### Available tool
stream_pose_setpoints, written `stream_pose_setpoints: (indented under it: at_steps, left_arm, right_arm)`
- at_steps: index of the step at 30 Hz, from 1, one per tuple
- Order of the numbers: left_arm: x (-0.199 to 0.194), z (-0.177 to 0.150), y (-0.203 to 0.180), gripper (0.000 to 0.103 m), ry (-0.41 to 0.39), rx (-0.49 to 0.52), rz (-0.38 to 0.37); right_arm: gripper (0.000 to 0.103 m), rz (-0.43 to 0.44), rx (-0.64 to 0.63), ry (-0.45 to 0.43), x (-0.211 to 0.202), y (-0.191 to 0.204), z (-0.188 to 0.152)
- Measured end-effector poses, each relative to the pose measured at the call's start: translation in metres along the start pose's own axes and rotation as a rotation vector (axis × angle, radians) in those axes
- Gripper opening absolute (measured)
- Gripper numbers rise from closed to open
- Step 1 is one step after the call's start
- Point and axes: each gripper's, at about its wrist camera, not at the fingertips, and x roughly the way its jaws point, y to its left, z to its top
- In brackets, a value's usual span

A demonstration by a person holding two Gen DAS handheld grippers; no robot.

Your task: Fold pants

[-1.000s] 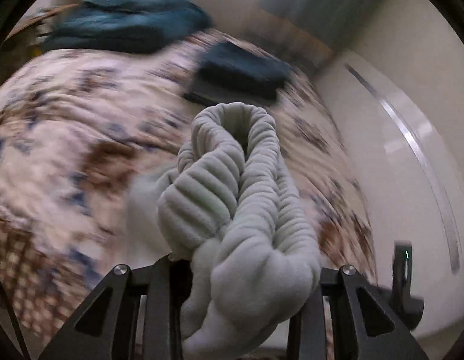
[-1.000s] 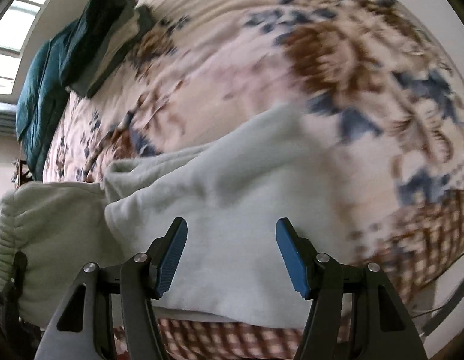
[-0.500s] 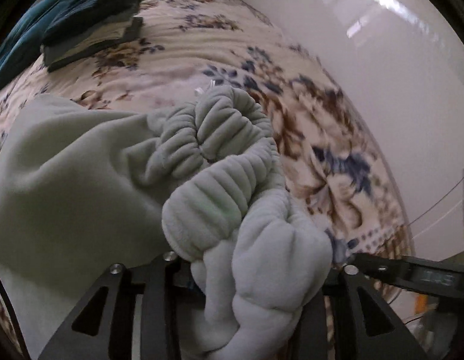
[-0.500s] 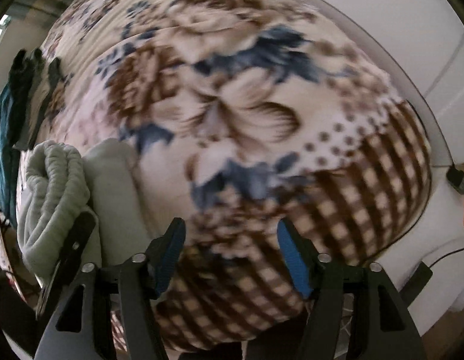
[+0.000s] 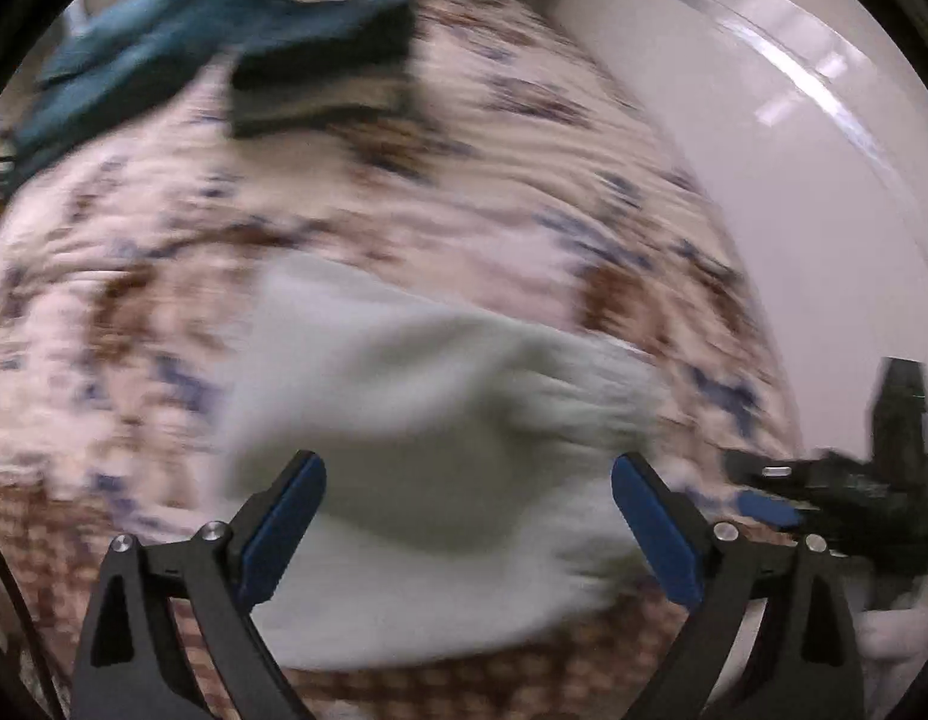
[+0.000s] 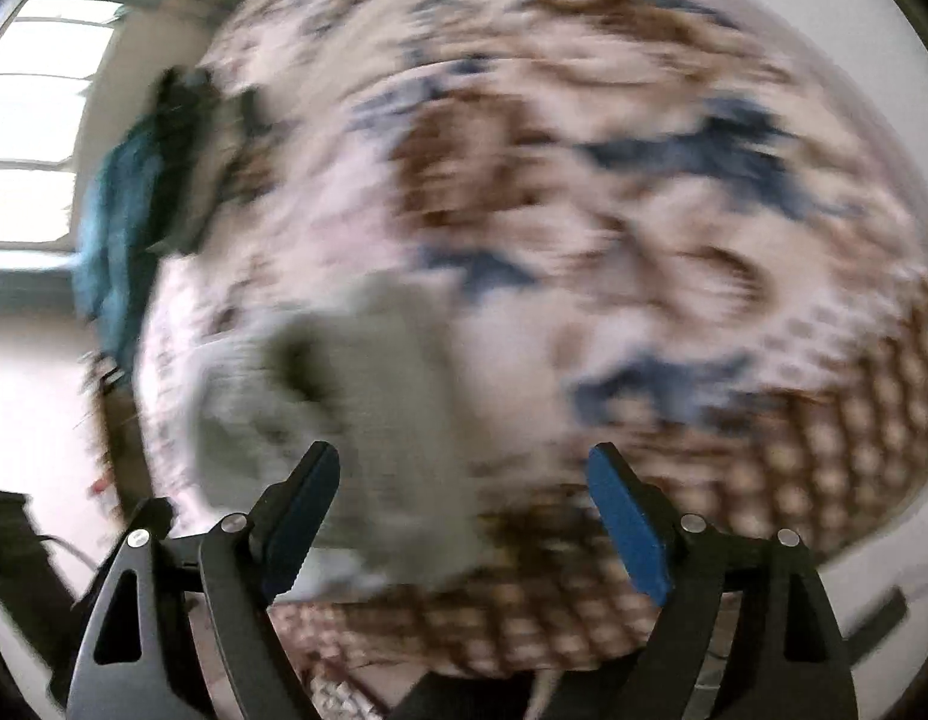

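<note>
Setting: bed with floral blanket [image 5: 476, 192], brown checked border at the near edge; white wall to the right; both views blurred.

Item: pale green fleece pants [image 5: 440, 420], lying in a loose heap on the blanket near the bed's near edge, ribbed waistband toward the right.

Left gripper [image 5: 467, 516]: jaws spread wide, nothing between them. Half a second ago it was clamped on the bunched waistband; the garment has since been let go.

Right gripper [image 6: 461, 516]: jaws apart, empty, as before; pants [image 6: 356, 396] now lie ahead of its left finger.

Other stock: teal and dark folded clothes [image 5: 236, 30] at the far end.

Assessment: garment released onto the bed; the fold itself appears unfinished, edges unclear through the blur.
</note>
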Motion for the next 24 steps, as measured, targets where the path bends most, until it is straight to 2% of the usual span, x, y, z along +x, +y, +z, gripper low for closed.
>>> stream_pose_setpoints:
  at_steps: [2,4,5,6,7,8,9,11,13,14,16,17,18,19,20,21,23,24]
  left_arm:
    - [0.006,0.008,0.036,0.097,-0.003,-0.022,0.117]
    - [0.021,0.010,0.061,0.097,0.025,-0.032,0.195]
    - [0.034,0.010,0.075,0.097,0.057,-0.046,0.213]
    - [0.045,0.009,0.085,0.097,0.084,-0.063,0.210]
    - [0.052,0.008,0.089,0.097,0.099,-0.069,0.202]
    - [0.062,0.006,0.093,0.097,0.126,-0.078,0.182]
    - [0.066,0.005,0.095,0.097,0.138,-0.085,0.175]
    - [0.072,0.001,0.095,0.097,0.156,-0.096,0.139]
    - [0.073,-0.004,0.092,0.097,0.157,-0.104,0.117]
    - [0.074,-0.006,0.090,0.097,0.159,-0.102,0.104]
    - [0.078,-0.009,0.083,0.097,0.160,-0.087,0.098]
    - [0.079,-0.010,0.081,0.097,0.162,-0.077,0.103]
    - [0.082,-0.010,0.076,0.097,0.165,-0.053,0.118]
    - [0.084,-0.011,0.072,0.097,0.165,-0.023,0.136]
    - [0.086,-0.012,0.067,0.097,0.166,0.003,0.142]
    - [0.086,-0.013,0.064,0.097,0.167,0.017,0.138]
    - [0.087,-0.015,0.060,0.097,0.173,0.033,0.134]
    - [0.087,-0.016,0.058,0.097,0.175,0.041,0.131]
  right_arm:
    - [0.087,0.062,-0.043,0.019,0.018,0.022,0.007]
    - [0.087,0.062,-0.076,0.065,0.041,0.037,0.011]
    - [0.083,0.065,-0.087,0.094,0.054,0.042,0.012]
    - [0.068,0.064,-0.089,0.116,0.070,0.045,0.014]
    - [0.061,0.048,-0.087,0.115,0.074,0.047,0.016]
    - [0.049,0.031,-0.088,0.106,0.075,0.049,0.015]
    - [0.034,0.025,-0.104,0.083,0.067,0.053,0.014]
    - [0.014,-0.010,-0.130,0.001,0.037,0.058,0.012]
    - [0.014,-0.059,-0.124,-0.040,0.020,0.050,0.015]
    - [0.014,-0.094,-0.101,-0.024,0.020,0.038,0.017]
    - [0.014,-0.117,-0.038,0.036,0.037,0.015,0.019]
    - [0.015,-0.115,-0.004,0.109,0.053,0.004,0.019]
    - [0.017,-0.095,0.057,0.165,0.064,-0.007,0.018]
    - [0.020,-0.062,0.102,0.161,0.063,-0.013,0.017]
    - [0.032,-0.044,0.119,0.153,0.059,-0.015,0.018]
    - [0.051,-0.046,0.123,0.141,0.051,-0.013,0.016]
    - [0.062,-0.031,0.127,0.091,0.032,-0.008,0.009]
    - [0.063,0.014,0.131,0.070,0.022,-0.002,0.001]
